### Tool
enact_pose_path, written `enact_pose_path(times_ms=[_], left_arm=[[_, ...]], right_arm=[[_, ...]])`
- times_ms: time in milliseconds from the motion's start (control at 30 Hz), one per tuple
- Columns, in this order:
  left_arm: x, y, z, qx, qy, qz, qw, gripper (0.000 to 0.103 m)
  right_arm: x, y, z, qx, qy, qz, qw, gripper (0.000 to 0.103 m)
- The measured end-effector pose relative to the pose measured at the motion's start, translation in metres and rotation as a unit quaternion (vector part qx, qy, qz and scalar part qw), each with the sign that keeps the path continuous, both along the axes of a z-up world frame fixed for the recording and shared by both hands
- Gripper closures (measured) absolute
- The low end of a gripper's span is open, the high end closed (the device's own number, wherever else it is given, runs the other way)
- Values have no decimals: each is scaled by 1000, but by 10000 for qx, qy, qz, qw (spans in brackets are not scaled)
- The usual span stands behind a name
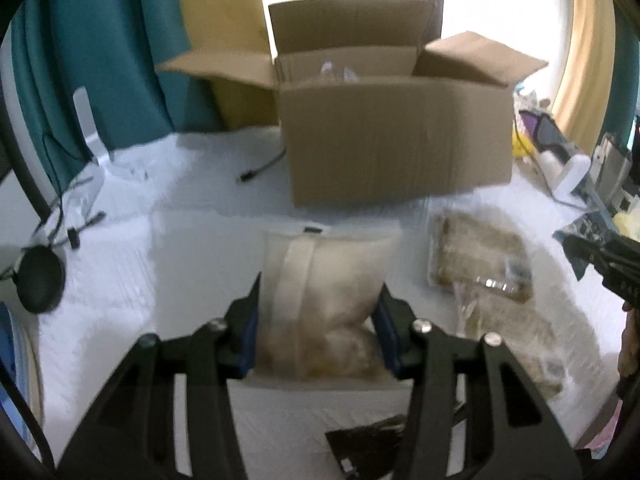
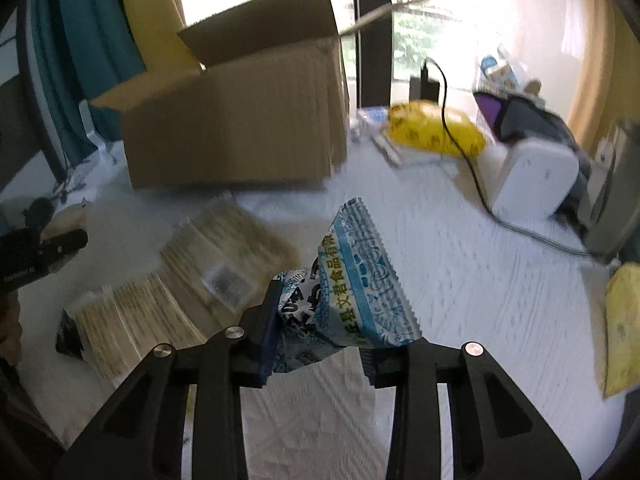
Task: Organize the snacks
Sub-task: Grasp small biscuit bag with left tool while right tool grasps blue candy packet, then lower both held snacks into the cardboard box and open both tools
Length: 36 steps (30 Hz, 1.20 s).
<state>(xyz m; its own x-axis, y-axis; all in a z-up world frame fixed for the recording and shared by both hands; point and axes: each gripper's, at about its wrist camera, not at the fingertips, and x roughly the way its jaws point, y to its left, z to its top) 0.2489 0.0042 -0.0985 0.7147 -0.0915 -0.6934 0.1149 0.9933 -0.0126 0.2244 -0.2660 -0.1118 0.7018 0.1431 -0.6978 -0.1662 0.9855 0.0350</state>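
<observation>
My left claw (image 1: 318,320) clamped on pale snack bag (image 1: 320,300), bag off white surface (image 1: 192,256), upright between pads. My right claw (image 2: 320,340) pinched tight on blue-and-white snack packet (image 2: 356,280), packet sticking up above surface. Open cardboard box (image 1: 392,136) straight ahead, flaps up. Two clear packs of brown sticks (image 2: 180,292) lying flat on surface between claws, near box. Yellow bag (image 2: 436,128) right of box.

Left gripper (image 1: 318,320) clamped on pale snack bag (image 1: 320,300), centre frame; open cardboard box (image 1: 396,140) above; flat snack packs (image 1: 480,264) right, on white worktop (image 1: 192,248).
</observation>
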Motion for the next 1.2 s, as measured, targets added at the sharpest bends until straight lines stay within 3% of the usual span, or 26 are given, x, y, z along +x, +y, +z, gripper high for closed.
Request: enact_pose_path(times_ms=[567,1200], left_arm=[[37,-7,63,-78,-835,-286,9961,54],[105,-19,95,-140,-1365,-602,9887,54]], right_arm=[[53,24,79,-48,-788,343,9963,67],[116,58,121,-120,-1256,481,9908,67]])
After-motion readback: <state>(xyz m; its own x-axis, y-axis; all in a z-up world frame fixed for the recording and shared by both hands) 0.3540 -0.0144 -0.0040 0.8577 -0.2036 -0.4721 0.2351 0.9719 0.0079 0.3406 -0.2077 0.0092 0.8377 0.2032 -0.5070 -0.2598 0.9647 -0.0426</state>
